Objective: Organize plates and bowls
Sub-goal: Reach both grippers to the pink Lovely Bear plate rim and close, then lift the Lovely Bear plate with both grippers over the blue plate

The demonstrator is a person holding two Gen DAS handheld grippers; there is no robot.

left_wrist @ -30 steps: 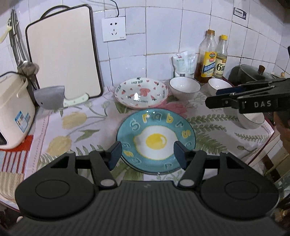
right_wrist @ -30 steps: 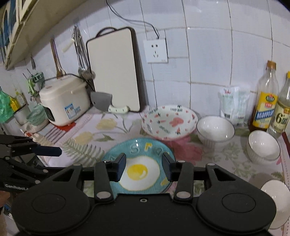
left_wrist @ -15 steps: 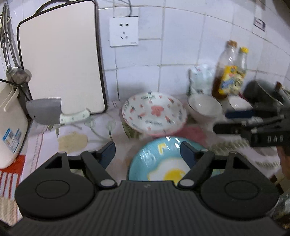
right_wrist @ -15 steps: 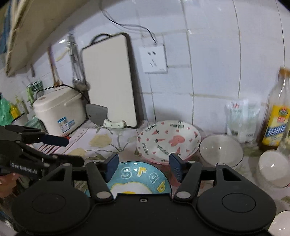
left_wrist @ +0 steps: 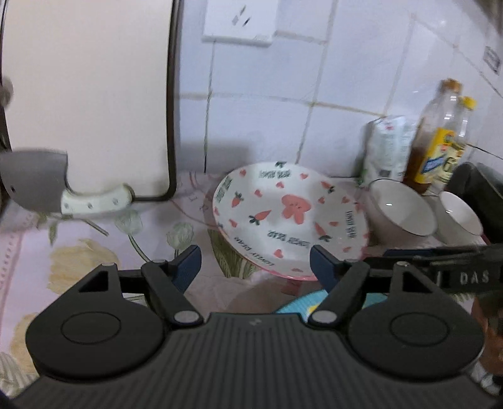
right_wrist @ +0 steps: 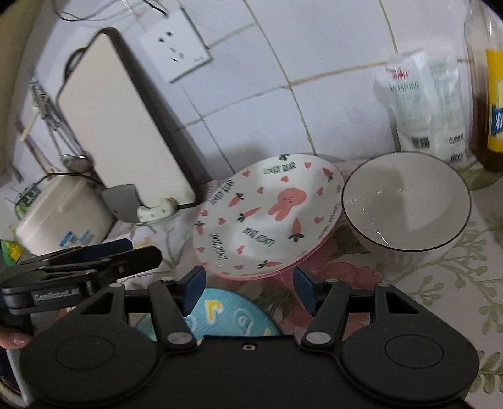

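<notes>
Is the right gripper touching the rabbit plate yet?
Apart. In the right wrist view the right gripper stands open just short of the rabbit plate, with tablecloth showing between its pads and the pink rim.

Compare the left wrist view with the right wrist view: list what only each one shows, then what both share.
Only the left wrist view shows a second white bowl behind the first, a yellow-capped bottle and a dark pot at the right edge.

Only the right wrist view shows the rice cooker, the hanging utensils and a fingertip on the left gripper's handle.

Both show the rabbit plate, the blue plate, a white bowl, the cutting board, the cleaver, the wall socket and the white packet. Both grippers stand open with nothing between the fingers; the left gripper is closing slightly.
</notes>
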